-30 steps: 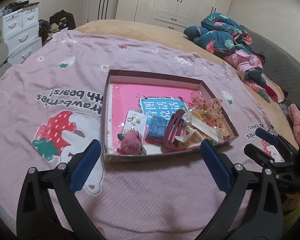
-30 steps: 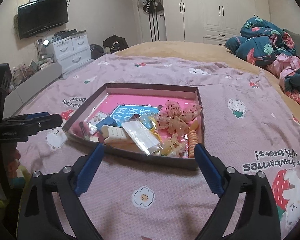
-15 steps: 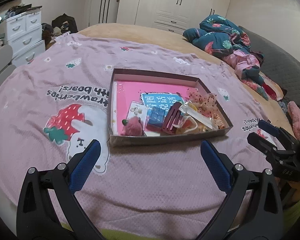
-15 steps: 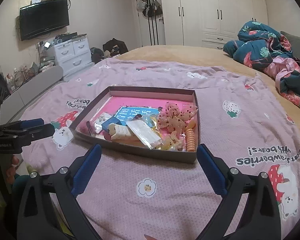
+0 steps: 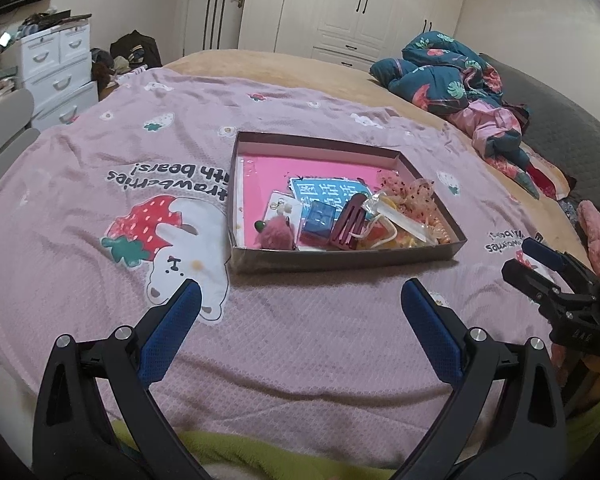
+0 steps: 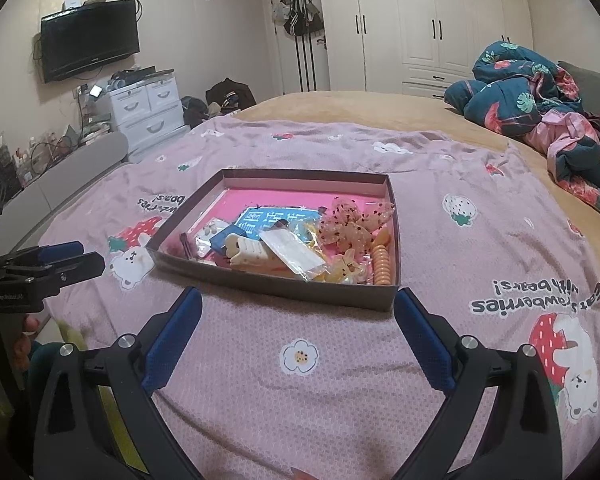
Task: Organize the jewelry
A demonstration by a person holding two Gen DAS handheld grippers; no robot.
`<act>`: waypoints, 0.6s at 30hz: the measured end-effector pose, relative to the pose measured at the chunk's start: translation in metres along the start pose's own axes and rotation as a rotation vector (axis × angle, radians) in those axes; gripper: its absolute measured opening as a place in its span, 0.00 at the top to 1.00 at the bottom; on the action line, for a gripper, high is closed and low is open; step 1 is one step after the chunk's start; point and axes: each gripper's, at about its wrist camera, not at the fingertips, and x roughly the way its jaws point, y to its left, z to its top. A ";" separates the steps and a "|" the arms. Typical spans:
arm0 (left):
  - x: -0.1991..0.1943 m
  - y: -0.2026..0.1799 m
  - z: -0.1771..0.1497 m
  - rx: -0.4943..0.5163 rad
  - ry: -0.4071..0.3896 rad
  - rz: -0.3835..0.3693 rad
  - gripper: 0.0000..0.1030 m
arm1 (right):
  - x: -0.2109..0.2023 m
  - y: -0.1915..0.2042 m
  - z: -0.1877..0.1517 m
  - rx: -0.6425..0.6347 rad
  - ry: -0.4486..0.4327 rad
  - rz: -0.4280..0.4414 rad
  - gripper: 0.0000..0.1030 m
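A shallow brown box with a pink floor [image 5: 260, 176] lies on the pink bedspread; it also shows in the right wrist view [image 6: 300, 179]. It holds a blue card [image 5: 328, 190], a maroon hair claw [image 5: 350, 220], a pink pompom [image 5: 274, 234], a blue block [image 5: 318, 220], an orange coil tie [image 6: 381, 266], a spotted bow [image 6: 350, 222] and a clear packet [image 6: 292, 254]. My left gripper [image 5: 300, 304] is open and empty, short of the box's near wall. My right gripper [image 6: 296, 312] is open and empty, just before the box's near wall.
A crumpled teal and pink quilt [image 5: 452, 76] lies at the bed's far right. White drawers [image 6: 148, 114] and a wall TV [image 6: 88, 40] stand to the left. Wardrobes [image 6: 420, 20] line the back wall. The bed's near edge [image 5: 260, 452] is right below my left gripper.
Both grippers have pulled back from the box and risen; the box looks smaller and farther. Both stay open and empty.
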 end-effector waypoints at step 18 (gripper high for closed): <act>-0.006 -0.001 -0.020 0.004 -0.033 0.011 0.09 | -0.008 0.000 -0.017 0.045 -0.027 0.018 0.06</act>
